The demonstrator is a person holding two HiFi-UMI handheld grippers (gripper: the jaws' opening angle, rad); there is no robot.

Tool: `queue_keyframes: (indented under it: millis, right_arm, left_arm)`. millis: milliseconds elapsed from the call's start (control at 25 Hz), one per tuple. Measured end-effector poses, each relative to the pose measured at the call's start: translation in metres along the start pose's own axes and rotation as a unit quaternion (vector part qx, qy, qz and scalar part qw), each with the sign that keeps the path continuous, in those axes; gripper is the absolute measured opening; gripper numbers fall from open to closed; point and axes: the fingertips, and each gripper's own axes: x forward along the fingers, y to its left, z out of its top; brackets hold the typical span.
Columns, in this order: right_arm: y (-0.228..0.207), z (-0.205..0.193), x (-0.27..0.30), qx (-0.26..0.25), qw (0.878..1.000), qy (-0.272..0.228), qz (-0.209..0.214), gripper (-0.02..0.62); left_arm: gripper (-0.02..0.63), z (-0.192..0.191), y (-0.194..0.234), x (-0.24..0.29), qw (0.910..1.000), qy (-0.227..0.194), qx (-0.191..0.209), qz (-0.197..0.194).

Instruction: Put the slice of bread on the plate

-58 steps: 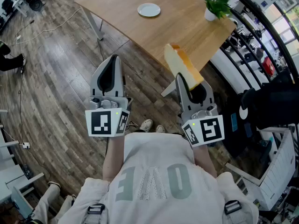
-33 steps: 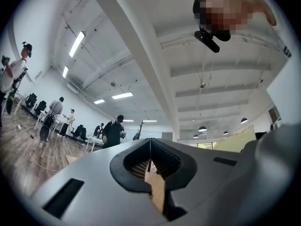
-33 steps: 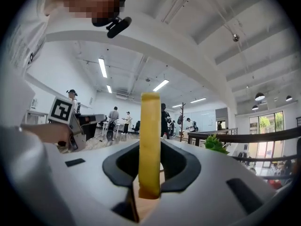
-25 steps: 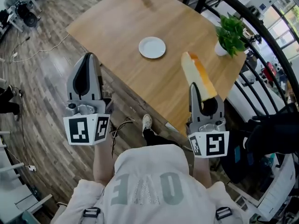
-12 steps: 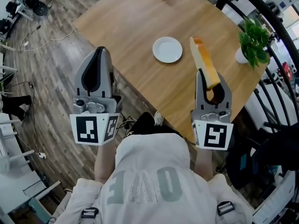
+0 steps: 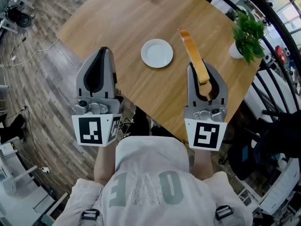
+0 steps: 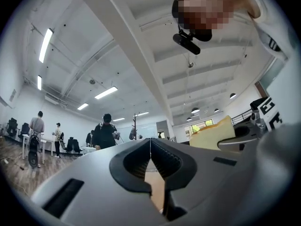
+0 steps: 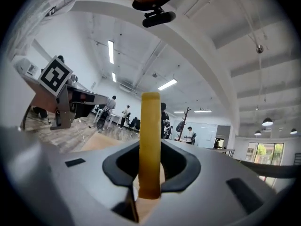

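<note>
My right gripper (image 6: 201, 70) is shut on the slice of bread (image 6: 192, 54), which stands on edge and sticks out ahead of the jaws over the wooden table (image 6: 117, 18). In the right gripper view the bread (image 8: 150, 140) shows edge-on as a tall yellow strip pinched between the jaws. The small white plate (image 6: 157, 53) lies on the table, just left of the bread and ahead of both grippers. My left gripper (image 6: 98, 55) is shut with nothing in it, hovering over the table's near edge. Its jaws (image 7: 150, 147) meet at the tips, and the bread (image 7: 211, 133) shows at the right.
A potted green plant (image 6: 245, 32) stands at the table's right corner. A dark curved railing (image 6: 273, 27) runs behind it. Wooden floor (image 6: 33, 79) with cables lies to the left. Several people (image 7: 104, 133) stand in the distant office.
Both grippers have come closer over the table. The bread now stands right beside the plate, turned more edge-on. The plate sits nearer the middle between the two grippers.
</note>
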Motion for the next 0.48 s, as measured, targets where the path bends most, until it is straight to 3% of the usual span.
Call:
queue_keyframes:
  millis: [280, 400, 480]
  right_arm:
    - [0.003, -0.034, 0.031, -0.064, 0.996, 0.054, -0.010, 0.094]
    - [0.014, -0.056, 0.047, -0.149, 0.985, 0.090, 0.008, 0.094]
    - [0.025, -0.066, 0.059, -0.235, 0.967, 0.095, 0.016, 0.094]
  left_arm:
    - [0.009, -0.050, -0.007, 0.028, 0.9984, 0.034, -0.030, -0.035]
    - [0.009, -0.071, -0.006, 0.030, 0.9977, 0.060, -0.008, -0.031]
    - [0.009, -0.083, -0.003, 0.031, 0.9970, 0.072, -0.002, -0.028]
